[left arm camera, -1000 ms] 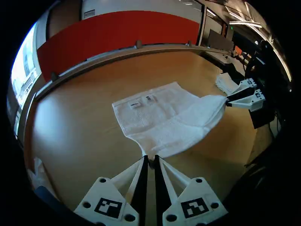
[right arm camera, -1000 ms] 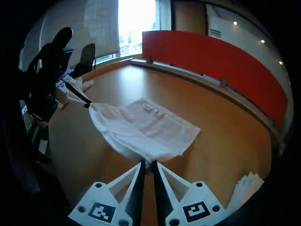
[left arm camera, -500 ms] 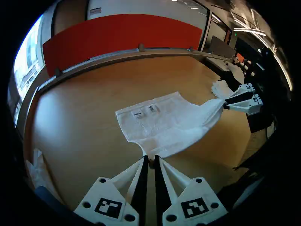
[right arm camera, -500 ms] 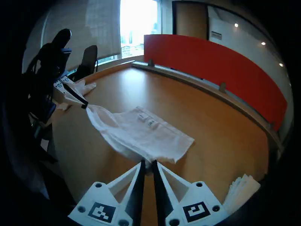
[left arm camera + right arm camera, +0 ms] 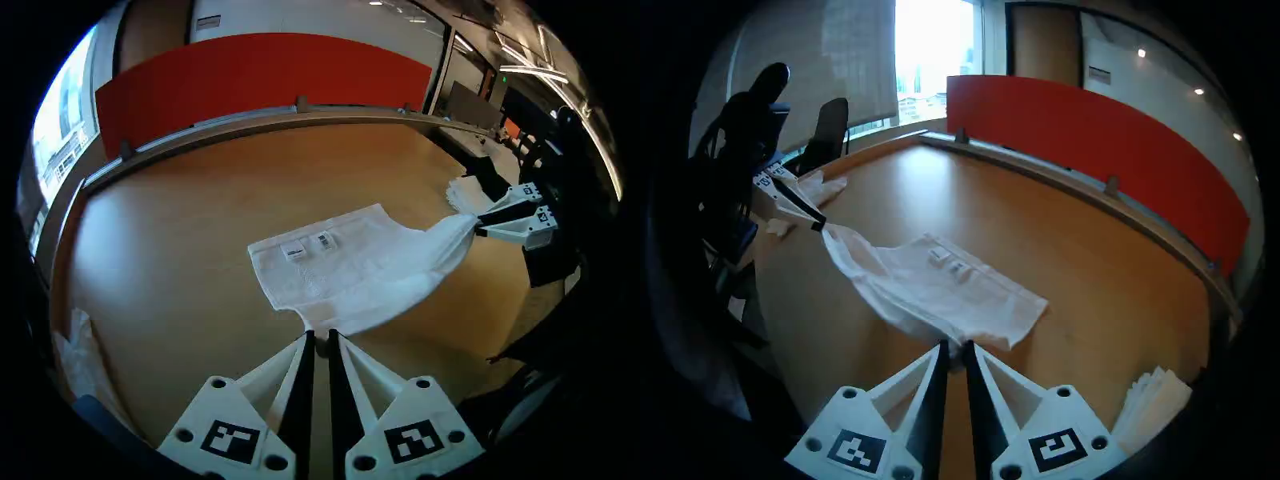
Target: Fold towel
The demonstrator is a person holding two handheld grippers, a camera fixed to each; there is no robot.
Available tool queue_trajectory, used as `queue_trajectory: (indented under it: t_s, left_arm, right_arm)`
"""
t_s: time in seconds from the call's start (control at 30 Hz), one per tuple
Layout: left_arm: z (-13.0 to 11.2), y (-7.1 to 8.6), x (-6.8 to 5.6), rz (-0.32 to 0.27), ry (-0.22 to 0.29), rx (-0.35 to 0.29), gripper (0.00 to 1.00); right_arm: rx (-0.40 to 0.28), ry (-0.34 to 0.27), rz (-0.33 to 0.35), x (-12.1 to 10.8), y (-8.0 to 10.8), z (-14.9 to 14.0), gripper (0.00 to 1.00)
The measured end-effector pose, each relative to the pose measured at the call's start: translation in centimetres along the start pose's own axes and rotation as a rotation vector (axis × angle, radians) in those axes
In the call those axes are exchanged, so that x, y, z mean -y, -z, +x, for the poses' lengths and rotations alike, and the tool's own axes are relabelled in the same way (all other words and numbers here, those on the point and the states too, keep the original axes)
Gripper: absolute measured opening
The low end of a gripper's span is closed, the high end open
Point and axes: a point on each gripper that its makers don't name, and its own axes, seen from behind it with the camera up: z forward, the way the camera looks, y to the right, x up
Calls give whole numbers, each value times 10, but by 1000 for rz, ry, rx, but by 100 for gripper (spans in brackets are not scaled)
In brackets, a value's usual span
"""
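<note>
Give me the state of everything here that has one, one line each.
towel: unfolded, far part flat on the table, two near corners lifted.
left gripper: shut on one lifted towel corner.
right gripper: shut on the other lifted corner.
stack of towels: folded, piled on the table.

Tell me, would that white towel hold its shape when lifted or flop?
Likely floppy: the towel sags and creases between the left gripper and right gripper, each pinching a corner. Probably light, since that pinch alone lifts its edge.
</note>
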Motion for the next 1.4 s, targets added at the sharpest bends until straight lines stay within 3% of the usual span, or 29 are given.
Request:
queue_trajectory:
  t_s: [0.4, 0.7, 1.0, 1.4]
  left_arm:
    - [15, -17, 9, 12, 6, -19, 11]
    - [40, -40, 27, 39, 17, -39, 11]
    - [62, -69, 45, 57, -21, -37, 11]
    - [59, -90, 52, 49, -29, -8, 11]
  right_arm:
    - [9, 16, -21, -15, -13, 4, 15]
    - [10, 25, -45, -38, -32, 13, 15]
    - [27, 29, -72, -63, -54, 17, 15]
    - [50, 12, -71, -73, -69, 9, 15]
